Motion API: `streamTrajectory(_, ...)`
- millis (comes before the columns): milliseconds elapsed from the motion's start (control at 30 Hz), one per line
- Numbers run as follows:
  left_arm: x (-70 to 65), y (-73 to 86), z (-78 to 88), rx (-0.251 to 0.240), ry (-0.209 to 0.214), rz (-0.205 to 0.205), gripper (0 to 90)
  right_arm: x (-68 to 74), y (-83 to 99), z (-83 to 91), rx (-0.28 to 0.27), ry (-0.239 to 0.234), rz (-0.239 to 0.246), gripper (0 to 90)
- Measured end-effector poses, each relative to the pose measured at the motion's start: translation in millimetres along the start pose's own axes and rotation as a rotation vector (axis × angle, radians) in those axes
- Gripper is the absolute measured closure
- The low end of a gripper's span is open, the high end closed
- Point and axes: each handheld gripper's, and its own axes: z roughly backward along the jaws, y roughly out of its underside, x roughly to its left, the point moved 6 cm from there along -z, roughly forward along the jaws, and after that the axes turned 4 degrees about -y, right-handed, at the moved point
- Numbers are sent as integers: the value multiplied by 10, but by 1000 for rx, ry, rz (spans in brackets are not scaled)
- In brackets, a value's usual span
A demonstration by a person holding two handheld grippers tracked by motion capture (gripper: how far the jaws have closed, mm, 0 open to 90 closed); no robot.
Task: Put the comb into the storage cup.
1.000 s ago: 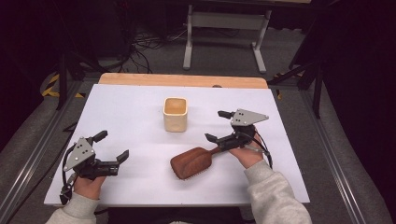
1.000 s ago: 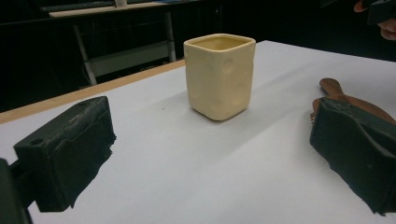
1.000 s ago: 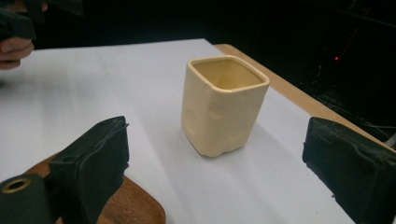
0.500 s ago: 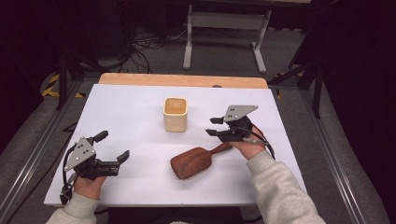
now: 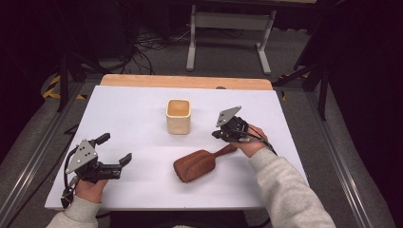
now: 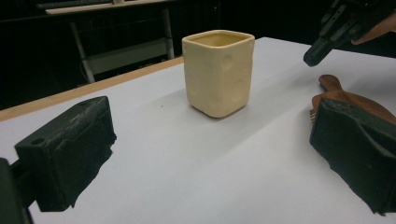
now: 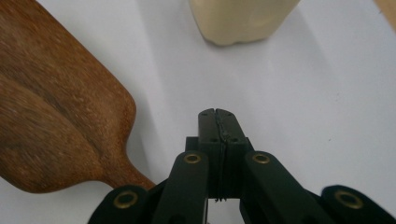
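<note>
Hovering beside the wooden hairbrush (image 5: 202, 164), the right hand-held gripper (image 5: 217, 134) has just closed on nothing, bare tabletop (image 5: 133, 118) around.

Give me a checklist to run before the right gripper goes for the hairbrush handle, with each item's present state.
1. Right gripper jaws apart to take the handle: not ok, they have just closed pad to pad with nothing between them.
2. Hairbrush lying flat on the table, bristles down: ok.
3. Handle free of the right gripper: ok, it lies beside the shut jaws.
4. Cup upright and apart from the hairbrush: ok.
5. Left gripper open and apart from the hairbrush: ok.
</note>
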Motion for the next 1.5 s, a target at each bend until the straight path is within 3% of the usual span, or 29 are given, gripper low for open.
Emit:
streamTrajectory(167,0,1,-2,1,1,0,8,-18,40,-68,74,-9,15,899)
streamTrajectory(367,-8,1,-3,3,2,0,8,-16,81,-126,125,-33,21,899)
streamTrajectory(400,-8,1,-3,2,2,0,9,-10,107,-154,155,-35,33,899)
streamTrajectory(533,-6,3,-5,4,4,-2,8,10,157,-189,202,-49,23,900)
streamTrajectory(933,-13,16,-21,10,9,0,8,53,252,-202,275,-103,24,900)
streamTrajectory(1000,-11,18,-21,11,8,2,8,89,275,-194,301,-115,0,899)
streamTrajectory(1100,-12,19,-22,12,9,2,8,111,292,-200,318,-127,14,900)
streamTrajectory(1267,0,17,-15,10,5,5,9,170,303,-169,319,-133,35,900)
streamTrajectory(1367,3,17,-16,11,7,5,8,239,325,-143,336,-145,13,900)
streamTrajectory(1433,-2,17,-16,12,5,6,8,250,332,-142,328,-147,32,899)
streamTrajectory(1500,-3,17,-18,10,5,4,8,292,346,-120,341,-153,19,900)
